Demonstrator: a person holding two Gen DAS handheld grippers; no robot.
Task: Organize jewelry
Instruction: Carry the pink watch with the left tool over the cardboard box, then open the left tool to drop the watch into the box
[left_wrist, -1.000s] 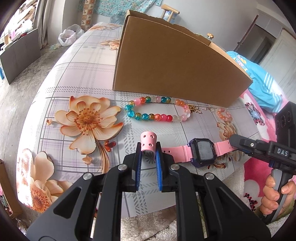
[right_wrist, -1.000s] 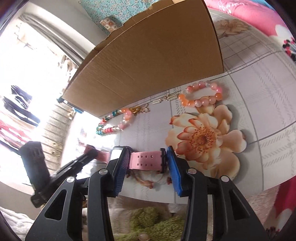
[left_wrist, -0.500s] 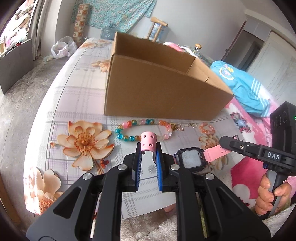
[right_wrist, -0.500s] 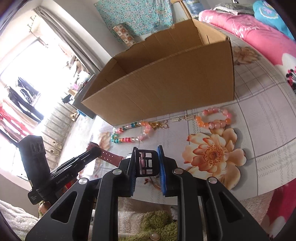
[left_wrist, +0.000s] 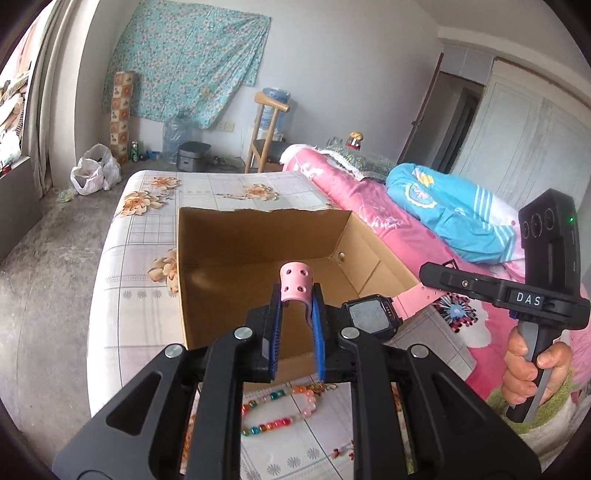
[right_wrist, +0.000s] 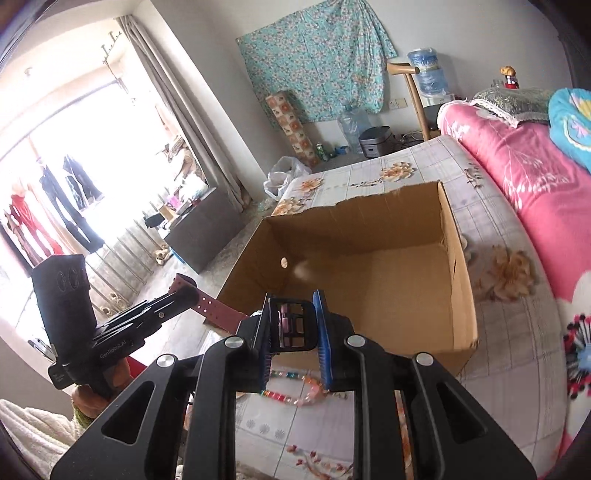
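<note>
Only the right wrist view shows the bright window; only the left shows the closed door. On the floral cloth, the open cardboard box stands behind a bead bracelet. The left gripper and right gripper each clamp a strap end of the pink watch, held above the box's near edge.
</note>
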